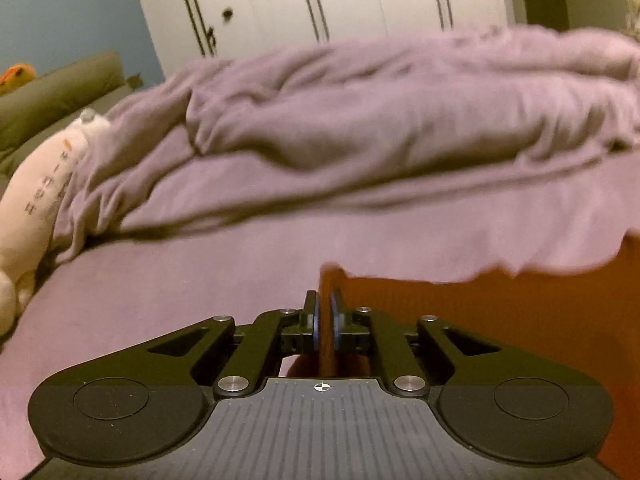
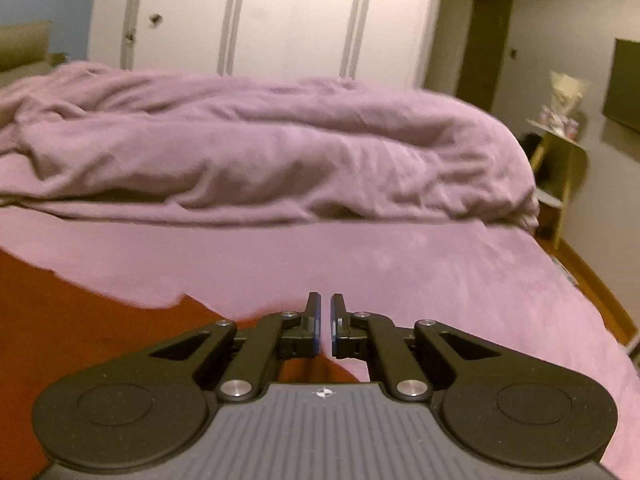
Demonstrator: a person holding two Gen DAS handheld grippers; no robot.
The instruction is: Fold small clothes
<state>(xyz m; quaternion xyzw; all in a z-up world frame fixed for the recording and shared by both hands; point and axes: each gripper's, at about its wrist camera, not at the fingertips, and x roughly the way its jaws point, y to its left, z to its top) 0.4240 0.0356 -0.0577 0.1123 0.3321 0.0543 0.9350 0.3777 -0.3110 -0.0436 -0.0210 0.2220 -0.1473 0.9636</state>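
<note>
Your red-orange garment (image 1: 500, 320) lies spread on the pink-purple bed sheet (image 1: 200, 280), low in both views: to the right of the left gripper (image 1: 324, 322) and to the left of the right gripper (image 2: 324, 322). In the left wrist view a fold of that cloth stands up between the blue pads, and your jaws are pinched onto it. In the right wrist view the same garment (image 2: 80, 320) runs in from the left, with an edge reaching under the fingers. There your jaws stand nearly together with a thin gap, and pink shows through that gap; whether any cloth is caught lower down, you cannot tell from this angle.

Beyond the garment, a rumpled purple blanket (image 2: 260, 152) lies heaped across the far part of the bed. A pale plush toy (image 1: 36, 200) with printed lettering rests at the blanket's left end. Behind stands a white wardrobe (image 2: 280, 16), and to the right a small wooden side table (image 2: 560, 168) sits near the wall.
</note>
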